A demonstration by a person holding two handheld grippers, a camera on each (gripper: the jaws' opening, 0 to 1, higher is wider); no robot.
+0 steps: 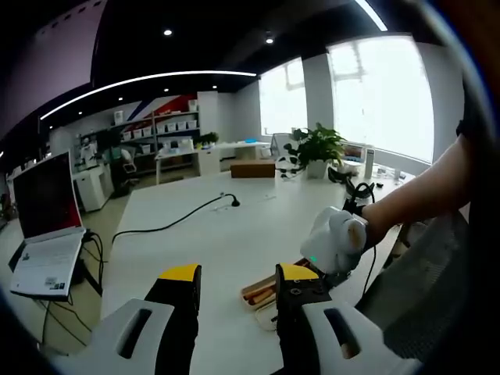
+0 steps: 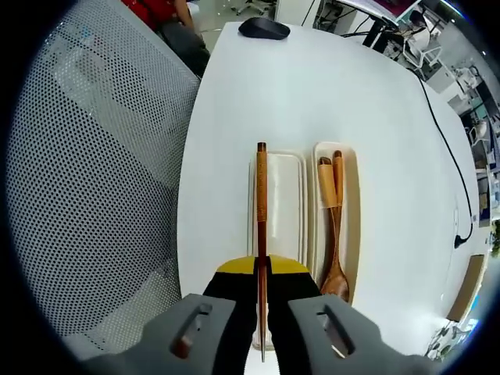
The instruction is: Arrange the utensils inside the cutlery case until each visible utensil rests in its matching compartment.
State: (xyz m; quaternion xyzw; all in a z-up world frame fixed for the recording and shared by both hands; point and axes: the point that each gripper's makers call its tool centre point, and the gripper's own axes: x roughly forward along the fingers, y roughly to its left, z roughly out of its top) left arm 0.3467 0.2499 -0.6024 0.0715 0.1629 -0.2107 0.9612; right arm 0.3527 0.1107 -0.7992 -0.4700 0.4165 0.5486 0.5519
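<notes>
one chopstick (image 2: 262,205) is pinched in the right gripper (image 2: 262,275) jaws above the cutlery case (image 2: 303,234); two wooden utensils (image 2: 333,226) lie in its right compartment; the left gripper (image 1: 235,283) jaws are held wide over the tabletop (image 1: 203,234)

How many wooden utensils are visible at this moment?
3: a chopstick clamped in the right gripper above the case's left tray; a spoon and another utensil in the right tray. Others may be hidden.

Near end of the white two-compartment cutlery case (image 2: 301,205) hidden behind the right tool (image 2: 262,301), dark wooden chopstick's (image 2: 262,211) lower tip between its jaws, case (image 1: 269,301) in left gripper view largely hidden behind the left tool (image 1: 234,293)
</notes>
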